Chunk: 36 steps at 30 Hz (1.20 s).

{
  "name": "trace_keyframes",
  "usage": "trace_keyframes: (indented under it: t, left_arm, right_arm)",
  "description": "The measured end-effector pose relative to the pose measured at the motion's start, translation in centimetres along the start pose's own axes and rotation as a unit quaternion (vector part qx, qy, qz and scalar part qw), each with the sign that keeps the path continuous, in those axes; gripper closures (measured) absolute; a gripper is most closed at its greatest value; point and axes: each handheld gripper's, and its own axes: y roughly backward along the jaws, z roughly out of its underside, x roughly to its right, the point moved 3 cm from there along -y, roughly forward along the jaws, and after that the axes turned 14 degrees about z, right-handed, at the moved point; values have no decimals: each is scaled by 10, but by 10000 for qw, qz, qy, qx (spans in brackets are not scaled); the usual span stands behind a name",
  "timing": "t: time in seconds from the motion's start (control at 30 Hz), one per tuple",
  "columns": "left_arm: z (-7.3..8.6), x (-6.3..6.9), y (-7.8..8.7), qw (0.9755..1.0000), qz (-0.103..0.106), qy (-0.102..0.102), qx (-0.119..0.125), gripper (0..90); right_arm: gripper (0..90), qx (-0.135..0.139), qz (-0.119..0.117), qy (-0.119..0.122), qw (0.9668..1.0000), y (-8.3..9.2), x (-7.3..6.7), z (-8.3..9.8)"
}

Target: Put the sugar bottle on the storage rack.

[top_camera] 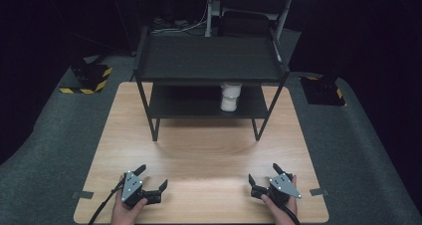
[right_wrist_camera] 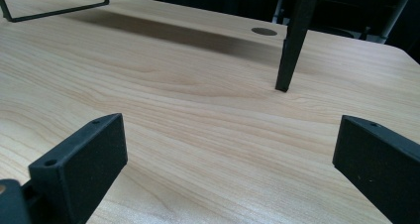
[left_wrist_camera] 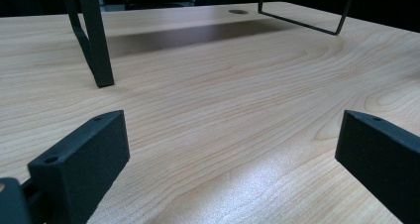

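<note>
A black two-tier metal shelf (top_camera: 209,60) stands at the far side of the wooden table (top_camera: 199,155). A white cup-like container (top_camera: 230,96) sits on its lower tier, toward the right. My left gripper (top_camera: 152,177) rests near the table's front left, held by a hand, open with nothing between its jaws. My right gripper (top_camera: 263,174) rests near the front right, also open and empty. In the left gripper view the shelf's front left leg (left_wrist_camera: 96,45) rises ahead. In the right gripper view the shelf's front right leg (right_wrist_camera: 294,40) stands ahead.
Bare wood lies between the grippers and the shelf. A round cable hole (right_wrist_camera: 264,31) sits in the tabletop beyond the shelf leg. Grey carpet surrounds the table, with black blocks marked by yellow-black tape (top_camera: 89,78) at both sides and cables behind the shelf.
</note>
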Motion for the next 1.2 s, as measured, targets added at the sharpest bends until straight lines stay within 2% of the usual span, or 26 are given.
trace_keyframes:
  t: [0.17, 0.47, 1.2]
  left_arm:
    - [0, 1, 0, 10000, -2, -35, -23, 5]
    - [-1, 2, -1, 10000, -20, -63, -47, 5]
    - [0, 3, 0, 9999, 0, -96, -62, 5]
  right_arm:
    - [1, -90, 3, 65, 9999, 0, -1, 1]
    - [1, -78, -45, 149, 9998, 2, -2, 1]
    - [1, -73, -90, 128, 9999, 1, -1, 1]
